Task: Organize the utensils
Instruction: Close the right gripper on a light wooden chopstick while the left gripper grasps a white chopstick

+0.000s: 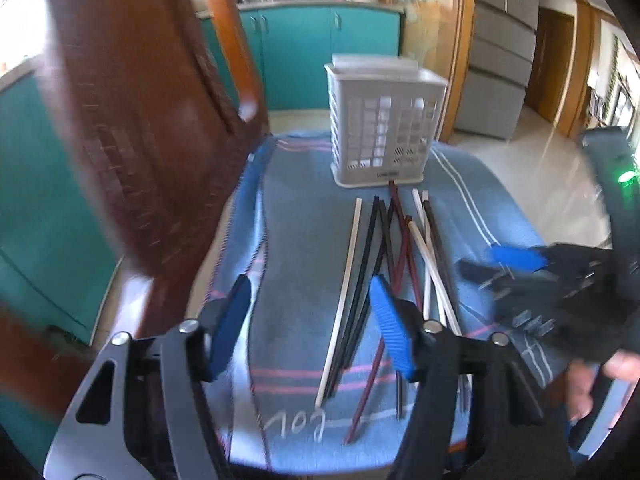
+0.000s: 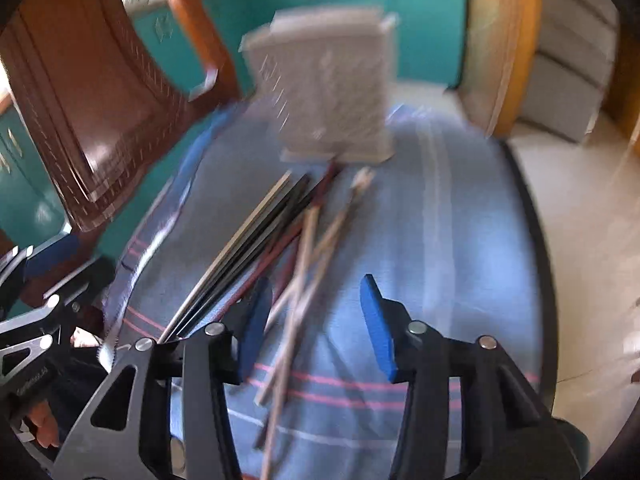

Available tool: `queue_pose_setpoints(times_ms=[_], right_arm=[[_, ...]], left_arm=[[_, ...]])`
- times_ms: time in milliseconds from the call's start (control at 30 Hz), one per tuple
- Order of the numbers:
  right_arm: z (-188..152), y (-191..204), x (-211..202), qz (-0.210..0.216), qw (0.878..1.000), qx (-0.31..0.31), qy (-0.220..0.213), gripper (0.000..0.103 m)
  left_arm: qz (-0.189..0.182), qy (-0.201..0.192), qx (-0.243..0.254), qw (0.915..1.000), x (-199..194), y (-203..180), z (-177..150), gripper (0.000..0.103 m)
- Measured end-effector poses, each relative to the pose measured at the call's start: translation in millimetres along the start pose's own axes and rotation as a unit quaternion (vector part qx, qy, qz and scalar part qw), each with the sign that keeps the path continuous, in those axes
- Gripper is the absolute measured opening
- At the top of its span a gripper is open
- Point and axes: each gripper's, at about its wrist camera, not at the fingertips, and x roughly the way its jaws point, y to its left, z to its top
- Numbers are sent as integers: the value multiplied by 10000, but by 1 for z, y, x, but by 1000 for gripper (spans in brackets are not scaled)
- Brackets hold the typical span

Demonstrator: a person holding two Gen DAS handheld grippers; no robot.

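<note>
Here | chair [image 1: 132,152] beside cloth [image 1: 296,264] | holder [image 1: 380,120] behind chopsticks [image 1: 384,264]

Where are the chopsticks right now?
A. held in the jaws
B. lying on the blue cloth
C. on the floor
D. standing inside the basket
B: the chopsticks lie loose on the blue cloth in front of the basket, and nothing holds them.
</note>
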Motion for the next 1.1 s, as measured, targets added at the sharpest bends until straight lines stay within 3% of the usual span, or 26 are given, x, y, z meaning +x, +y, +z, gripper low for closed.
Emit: queue_pose_setpoints(times_ms=[67,100,233,333,433,500,600,667,700,733,767,833,933,1033,1100], right_arm=[[6,8,31,-129,9991,-152,374,37],[6,8,40,-123,9986,-122,494,26],[15,-7,49,188,9981,201,544,1],[25,-25,47,104,9984,327,444,1],[41,-46,47,-53,9982,437,410,1],[51,-54,50,-116,9982,410,430,1],[59,-59,50,358,9968,462,544,2],[53,-57,44,718,9948,429,573,16],[51,-53,44,804,9944,366,573,32],[47,-45,46,849,9943,236,595,42],[44,-37,48,833,9944,113,644,43],[39,-21,56,743,9939,-180,795,44],[35,-8,64,562,9928,-472,948,51],[25,4,68,242,9924,-795,912,49],[25,3,69,297,9924,-711,959,31]], left_arm=[[-120,76,129,9998,18,-1,9,61],[-170,133,215,9995,29,0,14,61],[-294,443,561,9970,64,-7,29,61],[-269,629,850,9940,88,-15,36,52],[-365,901,923,9910,111,-21,42,34],[-474,1032,895,9895,125,-20,44,34],[-686,1181,736,9879,141,-17,42,34],[-751,1232,780,9865,148,-17,38,34],[-770,1251,774,9861,149,-18,34,34],[-740,1187,766,9872,151,-17,33,34],[-728,1163,742,9878,151,-16,33,33],[-640,1146,642,9893,149,-11,32,14],[-544,1138,439,9910,150,2,31,7],[-588,1124,390,9912,152,8,29,7],[-687,1150,311,9905,152,11,27,7]])
